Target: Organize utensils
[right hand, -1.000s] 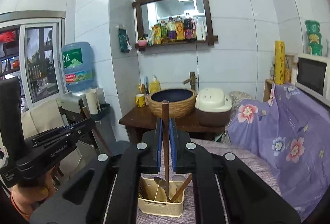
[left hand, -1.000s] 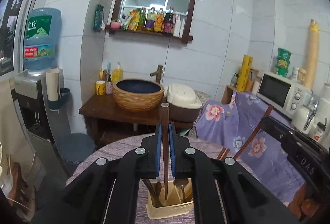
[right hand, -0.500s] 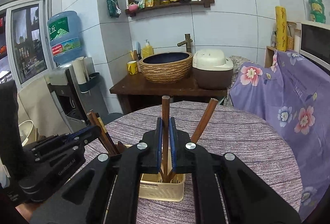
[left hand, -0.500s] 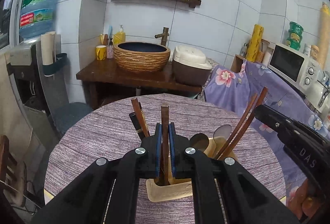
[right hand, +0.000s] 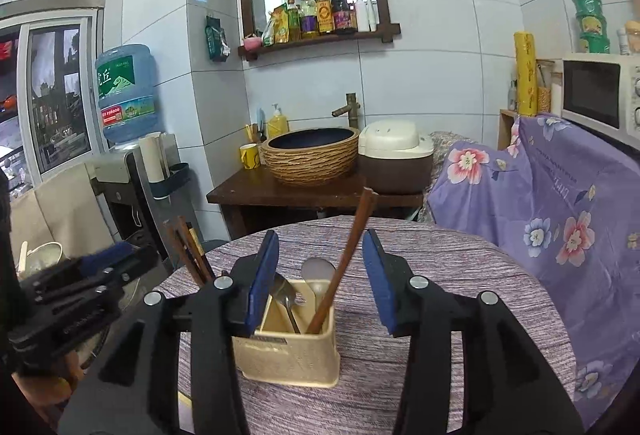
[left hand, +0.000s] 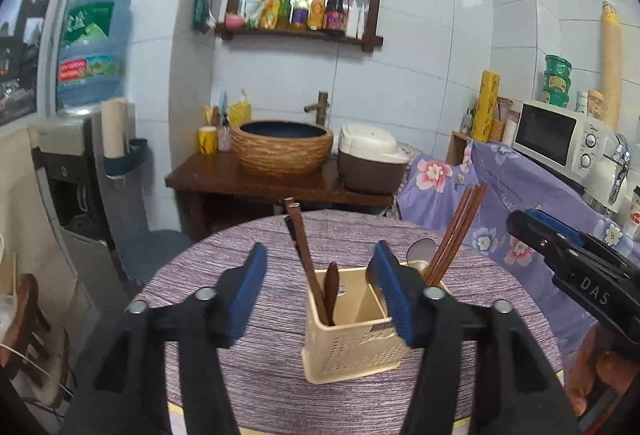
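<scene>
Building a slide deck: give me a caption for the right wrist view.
Right hand-held gripper opening above a beige utensil caddy, wooden chopstick free between its jaws.

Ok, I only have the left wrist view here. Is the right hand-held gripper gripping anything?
Observer: No. The right hand-held gripper has its jaws opening. A chopstick leans between them, touching neither pad.
Operator: Where is that chopstick's lower end? That compartment is blocked for me.
Observer: Inside the holder, in the compartment nearest that gripper.
Operator: Anything else in there?
Observer: Metal spoons, bowls up, beside the chopstick.
</scene>
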The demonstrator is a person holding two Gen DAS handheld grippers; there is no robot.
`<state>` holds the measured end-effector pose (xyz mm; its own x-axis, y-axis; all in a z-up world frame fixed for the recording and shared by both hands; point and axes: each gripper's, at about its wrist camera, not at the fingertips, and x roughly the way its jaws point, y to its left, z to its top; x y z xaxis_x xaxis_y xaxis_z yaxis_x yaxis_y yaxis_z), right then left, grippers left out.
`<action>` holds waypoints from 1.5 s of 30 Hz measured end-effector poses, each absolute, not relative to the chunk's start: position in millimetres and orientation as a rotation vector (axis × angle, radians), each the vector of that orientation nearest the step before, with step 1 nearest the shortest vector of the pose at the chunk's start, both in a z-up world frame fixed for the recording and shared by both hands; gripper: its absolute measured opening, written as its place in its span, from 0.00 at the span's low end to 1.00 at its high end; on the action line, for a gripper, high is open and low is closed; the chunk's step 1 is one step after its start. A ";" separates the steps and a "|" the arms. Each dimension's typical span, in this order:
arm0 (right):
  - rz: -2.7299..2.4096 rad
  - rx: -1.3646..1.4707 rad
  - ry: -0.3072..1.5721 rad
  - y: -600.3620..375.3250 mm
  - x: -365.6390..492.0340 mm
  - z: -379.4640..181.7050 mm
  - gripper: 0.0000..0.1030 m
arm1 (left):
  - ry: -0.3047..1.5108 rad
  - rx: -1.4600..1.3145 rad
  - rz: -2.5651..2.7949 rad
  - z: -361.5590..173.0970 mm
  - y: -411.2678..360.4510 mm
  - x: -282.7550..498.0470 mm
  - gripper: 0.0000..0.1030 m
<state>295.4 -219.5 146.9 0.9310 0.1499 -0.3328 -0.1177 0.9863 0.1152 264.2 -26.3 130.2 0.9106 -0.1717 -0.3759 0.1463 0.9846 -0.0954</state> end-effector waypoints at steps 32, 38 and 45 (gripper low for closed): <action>0.137 -0.077 0.328 -180.7 8.9 -11.2 0.94 | 0.348 -0.018 -0.065 -1.2 12.6 25.9 0.95; 0.136 -0.097 0.272 -179.1 -0.8 -2.4 0.94 | 0.324 -0.079 -0.076 -1.1 21.3 21.2 0.95; 0.124 -0.074 0.284 -187.5 4.8 -1.5 0.94 | 0.326 -0.077 -0.067 -3.0 19.3 20.9 0.95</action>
<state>4.8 -187.5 -1.5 0.9523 0.1115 -0.2840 -0.1323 0.9897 -0.0551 20.9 19.3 -3.0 0.9451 -0.0781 -0.3175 0.0532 0.9948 -0.0864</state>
